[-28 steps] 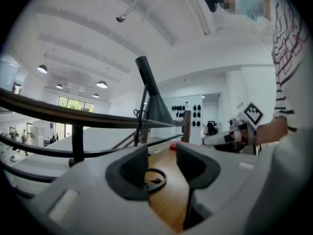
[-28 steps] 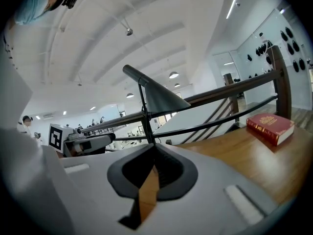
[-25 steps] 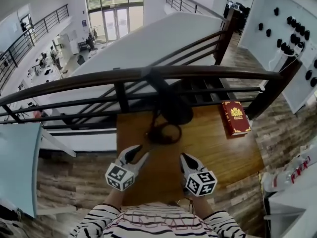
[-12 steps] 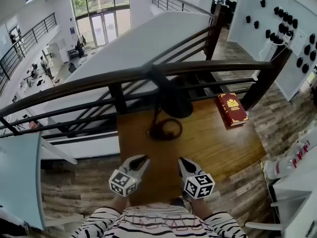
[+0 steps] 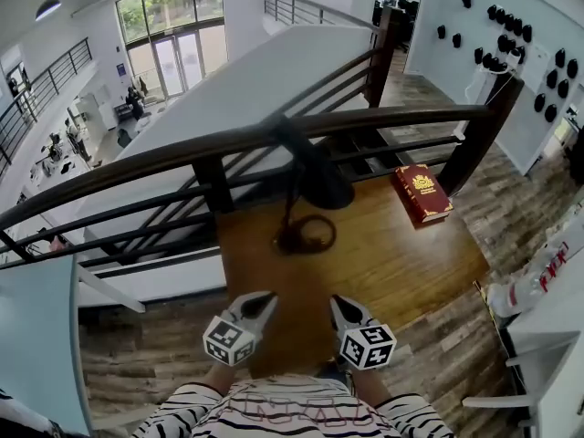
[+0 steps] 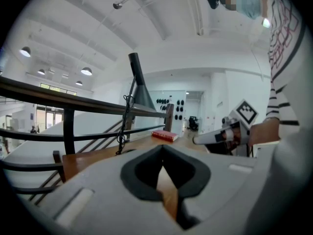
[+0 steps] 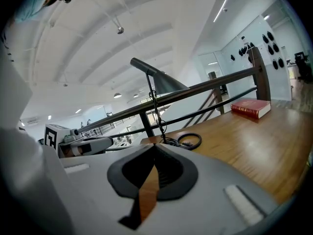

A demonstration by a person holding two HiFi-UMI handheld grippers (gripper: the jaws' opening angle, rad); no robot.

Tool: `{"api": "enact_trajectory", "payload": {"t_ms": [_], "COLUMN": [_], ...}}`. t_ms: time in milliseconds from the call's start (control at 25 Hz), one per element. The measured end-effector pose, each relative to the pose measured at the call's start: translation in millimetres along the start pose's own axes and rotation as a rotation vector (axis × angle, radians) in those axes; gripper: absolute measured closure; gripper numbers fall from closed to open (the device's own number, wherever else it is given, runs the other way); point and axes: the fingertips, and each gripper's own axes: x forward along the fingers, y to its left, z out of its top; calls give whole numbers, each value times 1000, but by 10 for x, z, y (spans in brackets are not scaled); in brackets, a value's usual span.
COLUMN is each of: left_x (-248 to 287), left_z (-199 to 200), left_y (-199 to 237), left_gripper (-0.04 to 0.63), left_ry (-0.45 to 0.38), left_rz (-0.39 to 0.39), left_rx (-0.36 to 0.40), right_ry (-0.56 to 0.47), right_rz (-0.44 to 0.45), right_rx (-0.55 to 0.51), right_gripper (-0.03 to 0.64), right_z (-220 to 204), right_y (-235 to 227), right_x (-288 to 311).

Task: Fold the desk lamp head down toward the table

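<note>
A black desk lamp stands at the back of the wooden table [image 5: 392, 254]. Its cone shade [image 5: 324, 190] points down behind the round base [image 5: 306, 235], and a cord coils at the base. The shade [image 7: 164, 82] tops a thin stem in the right gripper view, and the lamp [image 6: 139, 89] also shows in the left gripper view. My left gripper [image 5: 262, 301] hovers at the table's near edge, its jaws closing tip to tip with nothing between them. My right gripper [image 5: 339, 305] is beside it, shut and empty. Both are well short of the lamp.
A red book [image 5: 422, 192] lies at the table's back right corner. A dark railing [image 5: 228, 144] runs just behind the lamp, with stairs and an open drop beyond. White equipment [image 5: 538, 272] stands on the floor to the right.
Both grippers have drawn back from the lamp toward the table's near edge. The left jaws, parted a second ago, have come together.
</note>
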Motion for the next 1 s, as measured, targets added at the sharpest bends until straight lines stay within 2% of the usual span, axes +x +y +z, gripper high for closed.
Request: {"api": "enact_trajectory", "payload": {"t_ms": [440, 1000], "left_x": [-260, -272], "left_z": [-94, -31], "left_y": [-211, -340], "left_gripper": [594, 594], "left_ry": [18, 11], "left_rz": [-43, -68], "left_rx": [-19, -21], "right_ry": [27, 20], "right_rz": [-42, -61], "right_rx": [-16, -20], "right_gripper": [617, 617], "right_z": [-203, -184], "right_y": [218, 231], "right_x": [-225, -365]}}
